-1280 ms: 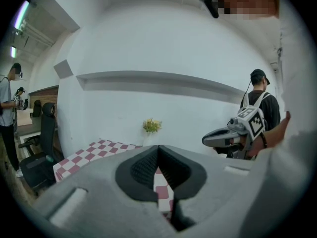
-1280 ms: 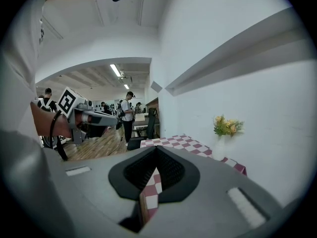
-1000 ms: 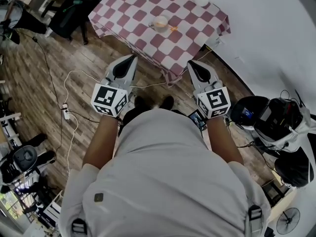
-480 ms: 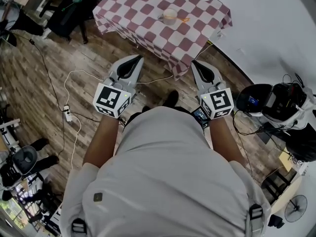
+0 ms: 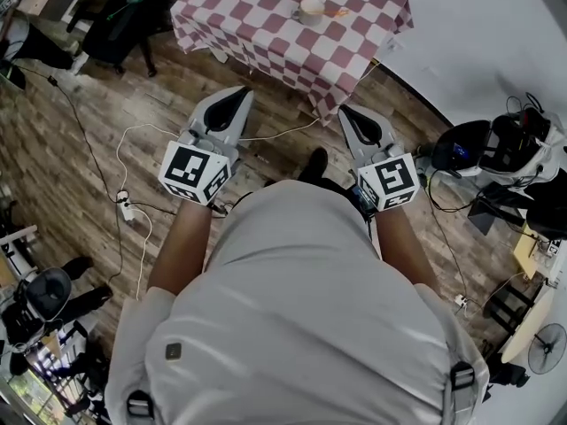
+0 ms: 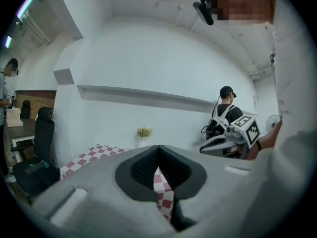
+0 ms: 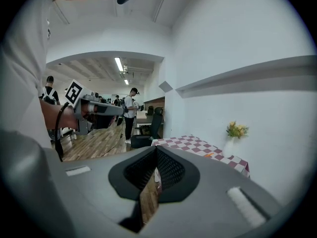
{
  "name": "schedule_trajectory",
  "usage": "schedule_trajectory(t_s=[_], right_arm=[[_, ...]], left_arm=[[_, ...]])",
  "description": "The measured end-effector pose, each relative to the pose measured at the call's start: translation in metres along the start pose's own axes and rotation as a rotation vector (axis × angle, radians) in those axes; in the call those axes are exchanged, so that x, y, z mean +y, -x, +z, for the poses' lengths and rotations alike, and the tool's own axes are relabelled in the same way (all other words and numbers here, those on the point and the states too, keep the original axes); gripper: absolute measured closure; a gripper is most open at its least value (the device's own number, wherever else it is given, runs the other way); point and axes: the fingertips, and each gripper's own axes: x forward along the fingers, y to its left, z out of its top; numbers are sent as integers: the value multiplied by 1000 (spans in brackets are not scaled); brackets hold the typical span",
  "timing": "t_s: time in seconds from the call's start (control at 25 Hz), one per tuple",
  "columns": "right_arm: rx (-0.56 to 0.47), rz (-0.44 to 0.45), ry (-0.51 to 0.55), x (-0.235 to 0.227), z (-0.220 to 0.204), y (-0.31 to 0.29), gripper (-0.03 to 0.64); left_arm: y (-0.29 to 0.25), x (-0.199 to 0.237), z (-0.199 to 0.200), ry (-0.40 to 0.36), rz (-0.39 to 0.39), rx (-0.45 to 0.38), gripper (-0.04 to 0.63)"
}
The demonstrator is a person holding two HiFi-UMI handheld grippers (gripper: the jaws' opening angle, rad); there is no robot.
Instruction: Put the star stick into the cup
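Observation:
A pale cup (image 5: 310, 9) stands on the red-and-white checked table (image 5: 266, 16) at the top of the head view. The orange star stick (image 5: 335, 12) lies just right of the cup on the cloth. Both grippers hang over the wooden floor, well short of the table. My left gripper (image 5: 237, 93) (image 6: 158, 148) has its jaws together and nothing between them. My right gripper (image 5: 345, 111) (image 7: 156, 148) is shut and empty too. The right gripper view shows the table (image 7: 198, 145) from the side, with a small orange spot (image 7: 208, 154) on it.
A white vase of yellow flowers (image 7: 237, 130) (image 6: 144, 132) stands at the table's far edge by the wall. White cables and a power strip (image 5: 124, 209) lie on the floor at left. Black gear (image 5: 496, 144) sits at right. An office chair (image 6: 34, 157) and people stand around.
The table with the cup and stick has drifted up toward the top edge of the head view. A foot has stepped forward. Both grippers stay shut, held in front of the body.

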Motion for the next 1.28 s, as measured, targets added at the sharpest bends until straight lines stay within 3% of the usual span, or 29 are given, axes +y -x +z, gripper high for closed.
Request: schedule_trajectory(t_s=[0.6, 1.28], right_arm=[[-30, -33, -5, 97, -2, 49, 607], [-69, -69, -26, 104, 5, 78, 607]], left_arm=[[79, -37, -20, 6, -64, 7, 591], [93, -56, -18, -5, -87, -6, 591]])
